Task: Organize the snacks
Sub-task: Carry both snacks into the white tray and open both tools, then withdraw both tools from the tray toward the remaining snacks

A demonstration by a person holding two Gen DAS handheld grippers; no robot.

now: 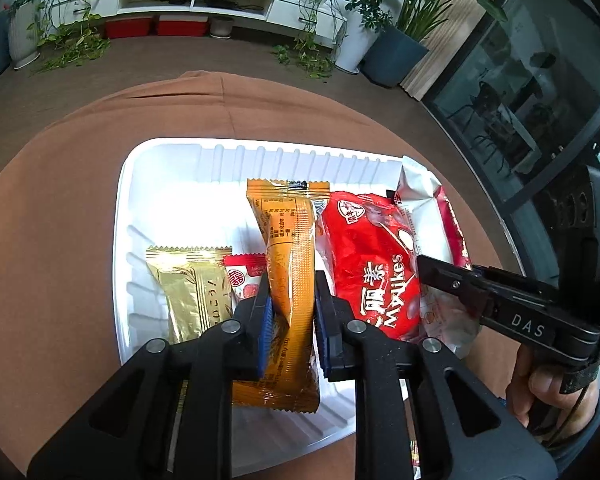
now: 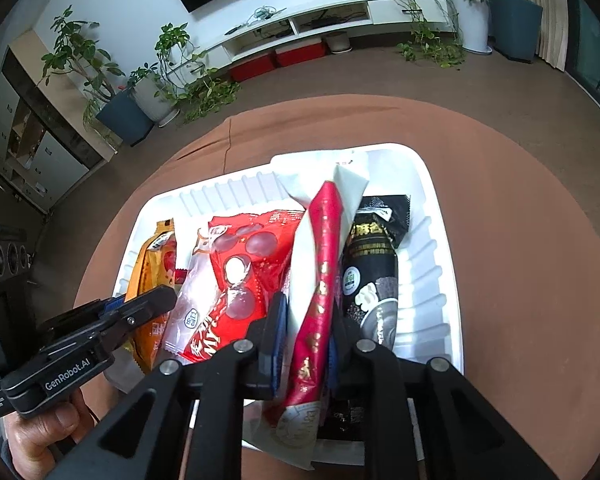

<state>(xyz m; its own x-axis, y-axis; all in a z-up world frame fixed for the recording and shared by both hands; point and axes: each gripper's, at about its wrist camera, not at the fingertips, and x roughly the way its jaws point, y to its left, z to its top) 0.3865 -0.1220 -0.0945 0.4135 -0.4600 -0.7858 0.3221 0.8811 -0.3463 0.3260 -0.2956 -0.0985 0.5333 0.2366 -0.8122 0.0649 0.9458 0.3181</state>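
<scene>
A white ribbed tray [image 1: 160, 168] [image 2: 432, 216] sits on a brown cloth and holds several snack packs. My left gripper [image 1: 290, 292] is shut on an orange snack pack [image 1: 290, 240], held upright over the tray; it also shows in the right wrist view [image 2: 152, 264]. My right gripper [image 2: 312, 312] is shut on a red and white snack pack [image 2: 324, 248], held over the tray. A red Mylikes bag [image 1: 364, 248] [image 2: 236, 264] lies between them. A gold pack [image 1: 188, 292] and a small red pack [image 1: 242, 276] lie at the left, a black pack [image 2: 374, 264] at the right.
The brown cloth [image 1: 60, 220] covers a round table. The right gripper's body [image 1: 512, 304] reaches in from the right in the left wrist view; the left gripper's body [image 2: 84, 336] reaches in from the left in the right wrist view. Plants and a white TV cabinet stand far behind.
</scene>
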